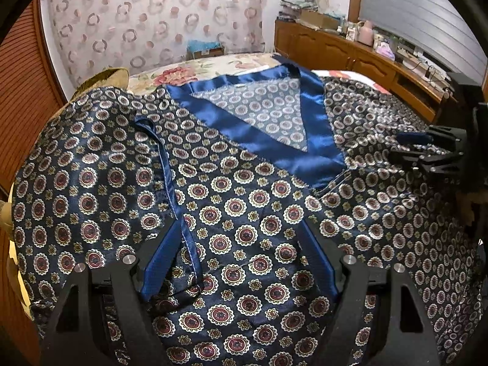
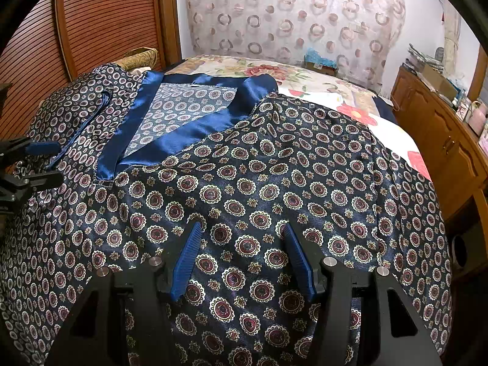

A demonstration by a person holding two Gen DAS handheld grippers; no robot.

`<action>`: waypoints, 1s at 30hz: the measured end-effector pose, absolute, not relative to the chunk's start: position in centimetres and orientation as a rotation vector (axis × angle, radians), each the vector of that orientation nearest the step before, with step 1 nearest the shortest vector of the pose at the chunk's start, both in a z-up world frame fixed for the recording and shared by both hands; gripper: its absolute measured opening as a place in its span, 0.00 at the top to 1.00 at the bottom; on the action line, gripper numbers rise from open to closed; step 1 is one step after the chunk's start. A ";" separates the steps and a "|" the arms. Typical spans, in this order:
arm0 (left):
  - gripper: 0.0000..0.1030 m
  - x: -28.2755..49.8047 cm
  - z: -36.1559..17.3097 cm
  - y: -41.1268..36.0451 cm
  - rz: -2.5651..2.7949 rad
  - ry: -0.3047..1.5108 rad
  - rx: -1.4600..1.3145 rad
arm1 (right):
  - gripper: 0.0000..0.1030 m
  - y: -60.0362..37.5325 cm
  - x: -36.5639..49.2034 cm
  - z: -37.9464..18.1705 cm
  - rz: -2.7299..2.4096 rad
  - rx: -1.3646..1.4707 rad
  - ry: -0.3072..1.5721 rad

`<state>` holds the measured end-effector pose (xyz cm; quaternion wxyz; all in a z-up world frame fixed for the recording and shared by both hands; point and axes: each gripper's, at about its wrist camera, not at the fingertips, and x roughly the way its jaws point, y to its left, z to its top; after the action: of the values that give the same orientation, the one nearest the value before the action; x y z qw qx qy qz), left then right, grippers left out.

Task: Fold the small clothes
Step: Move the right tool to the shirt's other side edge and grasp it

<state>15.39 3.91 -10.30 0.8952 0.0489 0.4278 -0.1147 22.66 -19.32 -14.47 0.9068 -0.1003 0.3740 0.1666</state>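
My robe (image 1: 244, 213) covers most of the bed (image 1: 213, 64), so the robe's lower hem is cut off under both cameras and I cannot see where it ends. It lies face up, blue satin collar (image 1: 317, 116) toward the curtain (image 1: 152, 15). My left gripper (image 1: 241, 244) has its fingers spread wide over the cloth, a loose blue tie strap (image 1: 166, 164) running beside the left one; whether they touch the fabric I cannot tell. My right gripper (image 2: 244, 244) is likewise spread apart above the patterned cloth, holding nothing. A wooden cabinet (image 2: 442, 140) with blurred clutter stands along the right side of the bed, a slatted door (image 2: 106, 15) on the left.
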 end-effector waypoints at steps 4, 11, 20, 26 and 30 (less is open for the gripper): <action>0.23 15.5 -11.0 3.6 -0.236 0.894 0.116 | 0.43 -19.3 22.7 -14.5 0.344 -0.207 0.772; 0.11 15.5 -11.3 3.0 -0.264 0.905 0.126 | 0.43 -19.3 22.6 -14.5 0.344 -0.208 0.771; 0.00 16.0 -11.7 2.5 -0.284 0.920 0.137 | 0.43 -20.1 22.7 -14.3 0.381 -0.159 0.768; 0.00 15.9 -11.7 2.4 -0.284 0.921 0.137 | 0.43 -24.0 21.7 -12.6 0.340 -0.113 0.710; 0.00 15.9 -11.7 2.3 -0.284 0.920 0.137 | 0.43 -28.5 20.8 -11.9 0.250 -0.124 0.690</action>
<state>15.94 2.35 -11.70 0.8840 0.0658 0.4422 -0.1366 20.84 -28.46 -11.85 0.9316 -0.0606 0.3370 0.1221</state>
